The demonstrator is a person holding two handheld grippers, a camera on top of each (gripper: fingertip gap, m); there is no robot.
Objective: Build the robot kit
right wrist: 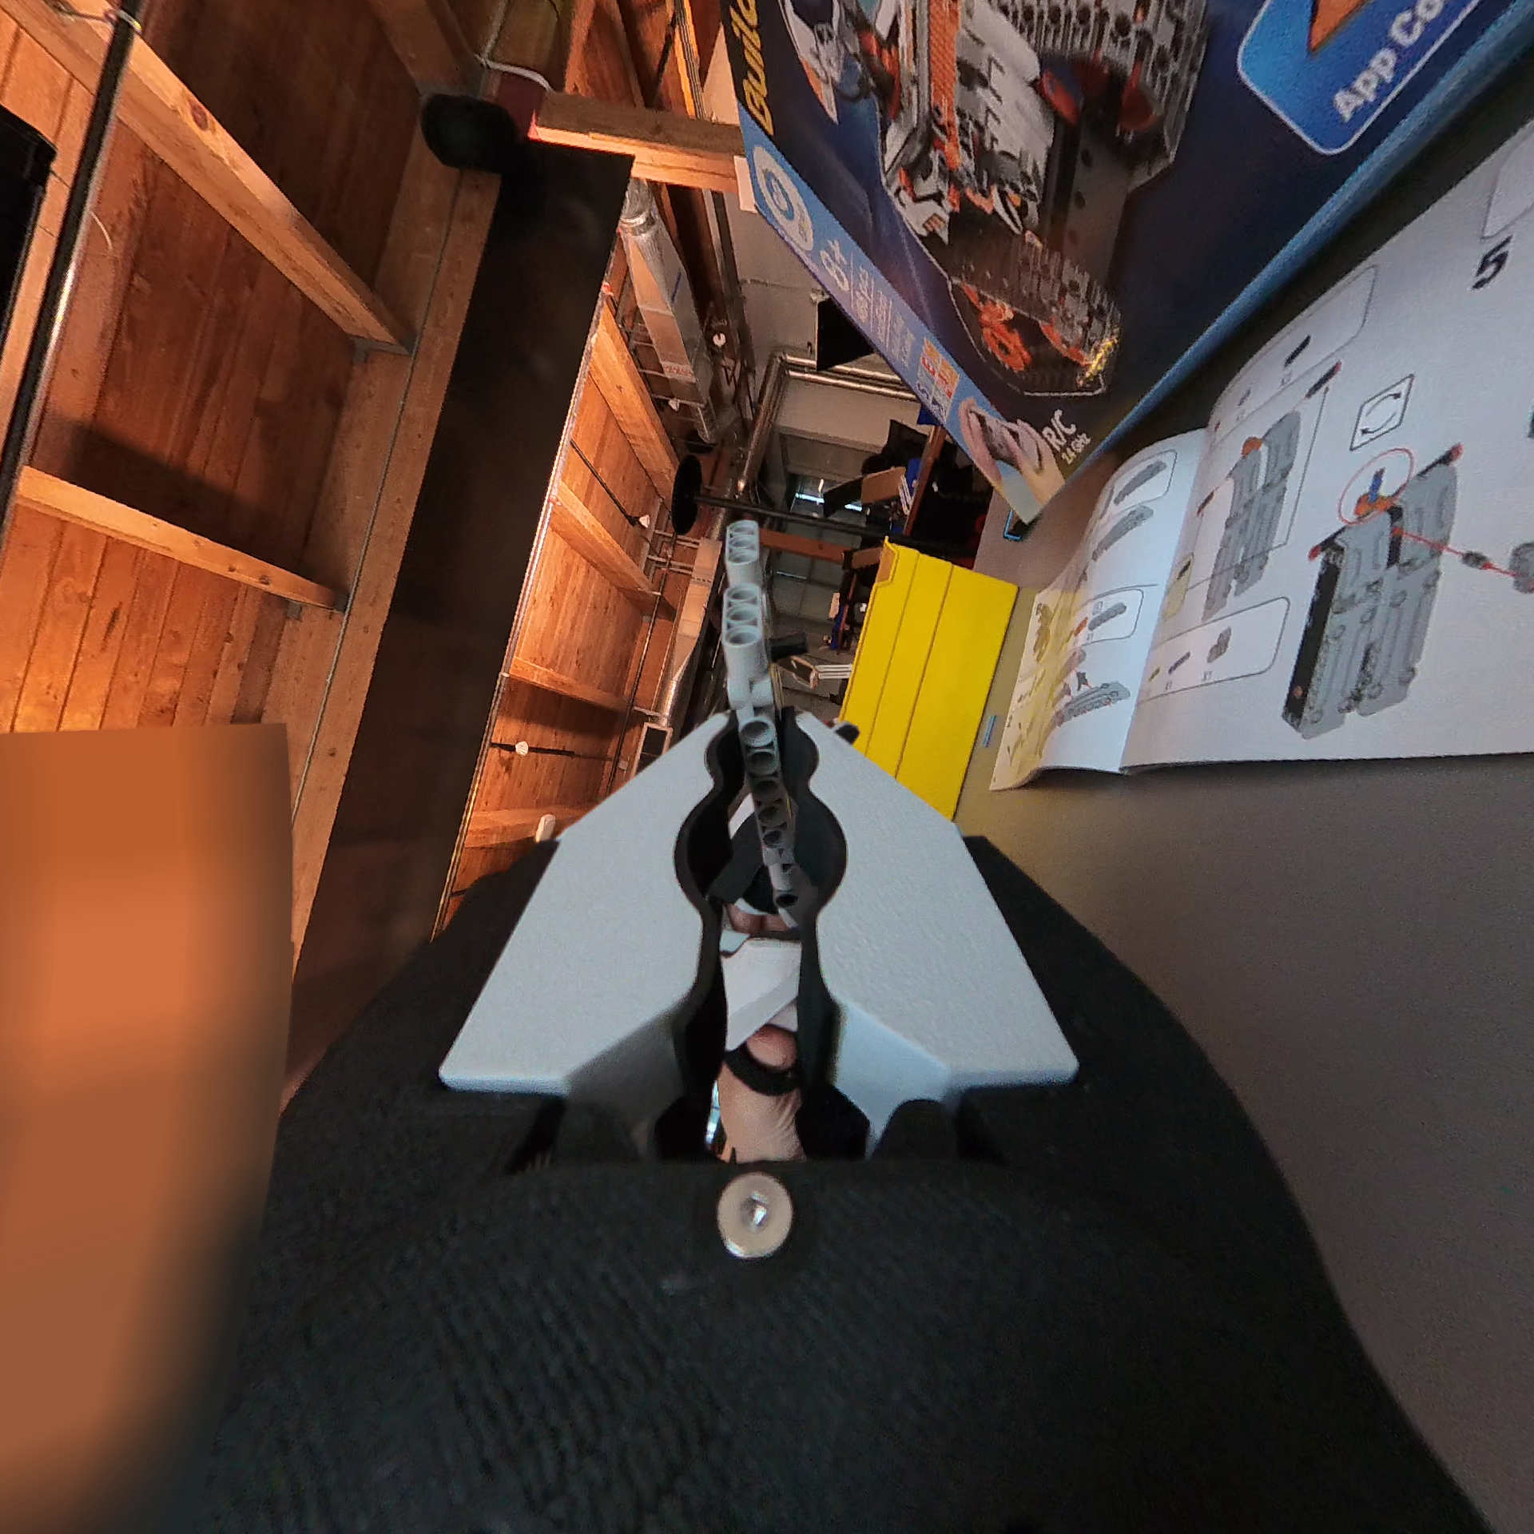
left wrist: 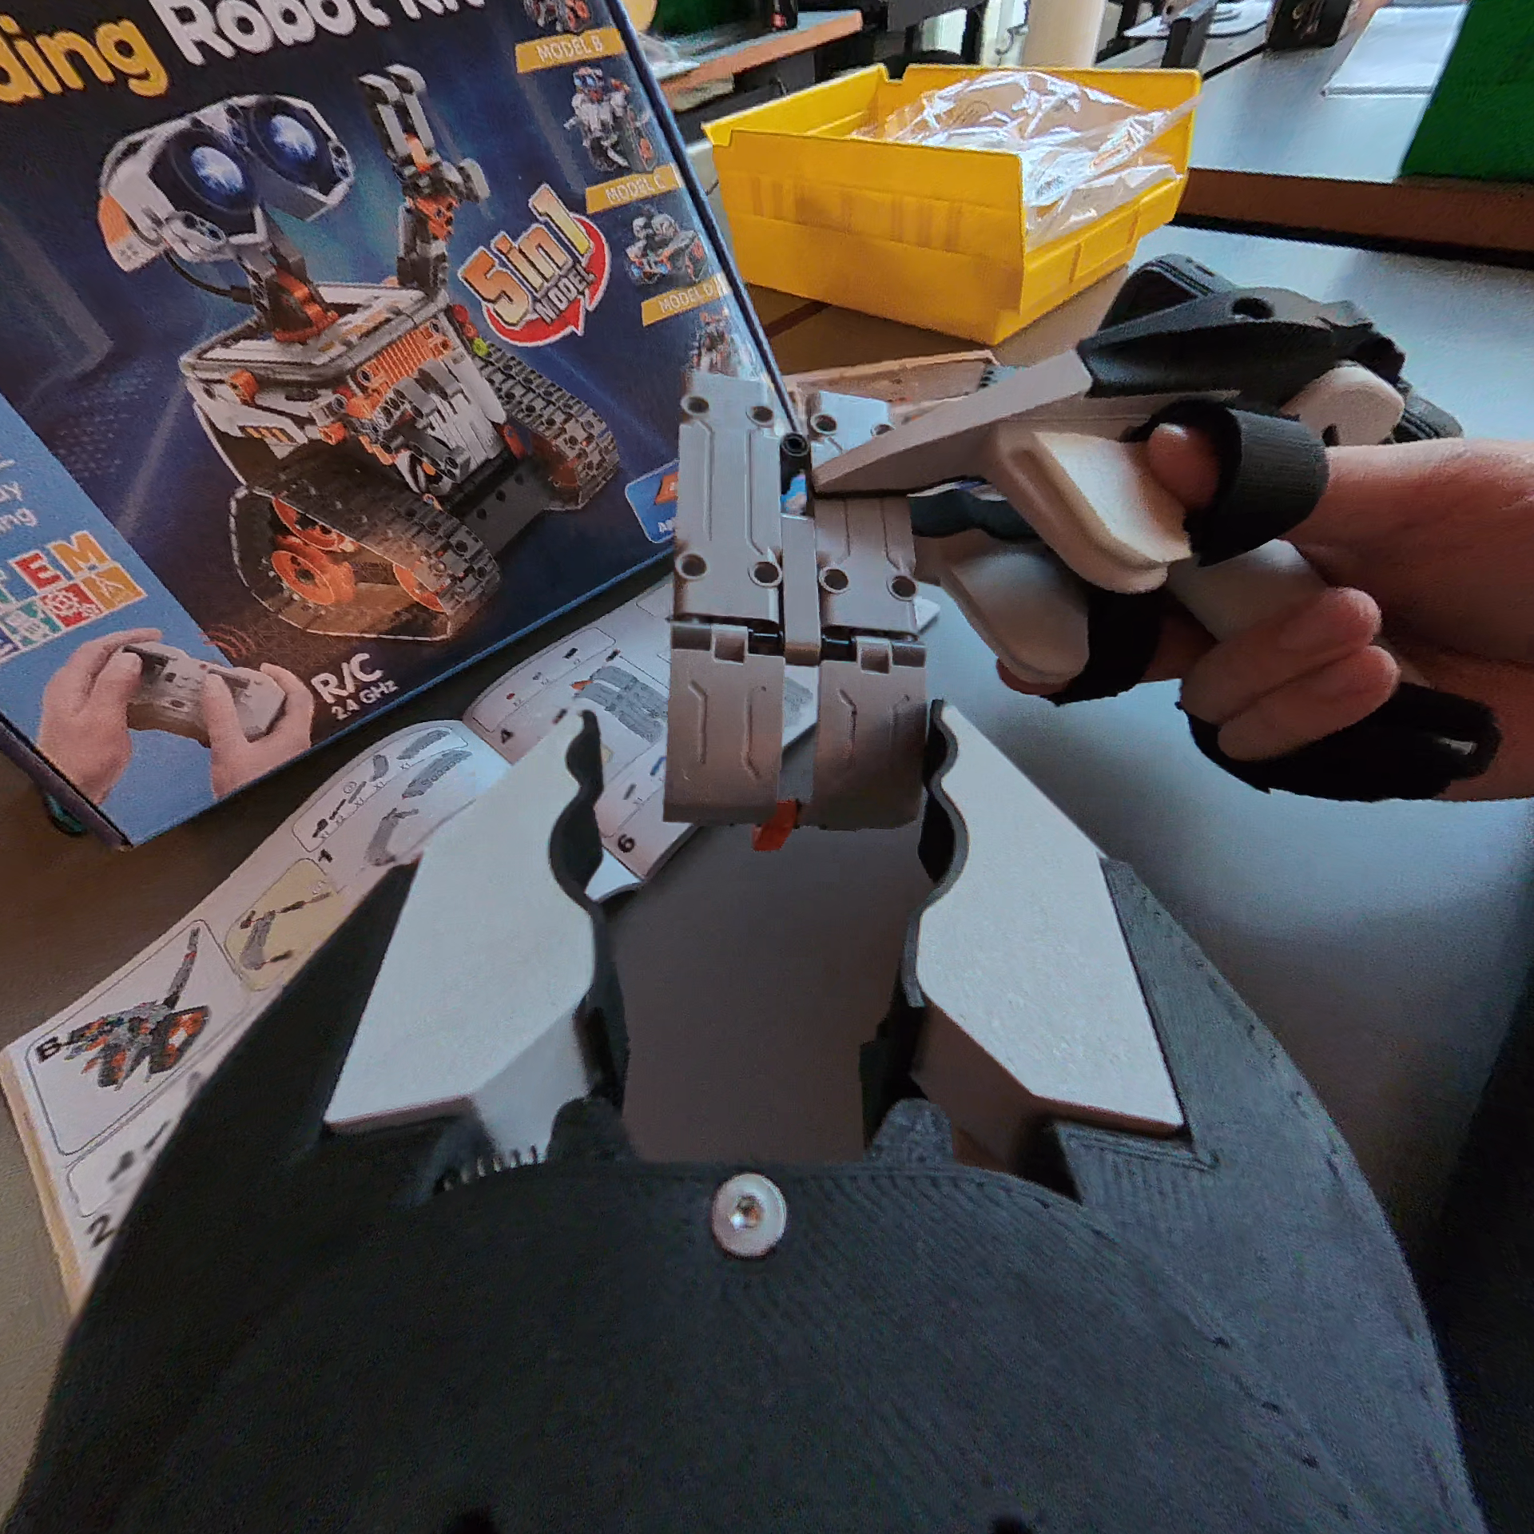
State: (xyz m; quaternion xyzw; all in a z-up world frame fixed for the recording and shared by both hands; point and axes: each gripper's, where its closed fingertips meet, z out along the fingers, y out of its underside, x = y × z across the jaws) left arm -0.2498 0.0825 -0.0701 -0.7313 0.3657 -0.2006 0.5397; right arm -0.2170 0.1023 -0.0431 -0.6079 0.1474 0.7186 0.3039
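Observation:
A grey brick assembly [left wrist: 730, 515] of hinged panels, with a small orange piece at its near end, hangs above the table. Its near end lies between the fingers of my left gripper [left wrist: 759, 730], which is open: the right finger touches the assembly and a small gap shows at the left finger [left wrist: 531, 830]. My right gripper [left wrist: 818, 486] comes in from the right, rolled on its side, and is shut on the assembly's far half. In the right wrist view the assembly [right wrist: 741, 598] is edge-on between the nearly closed fingers of my right gripper [right wrist: 764, 730].
A blue robot-kit box [left wrist: 332, 332] stands at the left, and it also shows in the right wrist view [right wrist: 1079, 166]. An open instruction booklet [left wrist: 249, 913] lies on the grey table [left wrist: 1162, 872]. A yellow bin [left wrist: 872, 216] with plastic bags sits behind. A hand [left wrist: 1370, 598] holds the right gripper. The tips of one gripper are about 5 cm away from the tips of the other.

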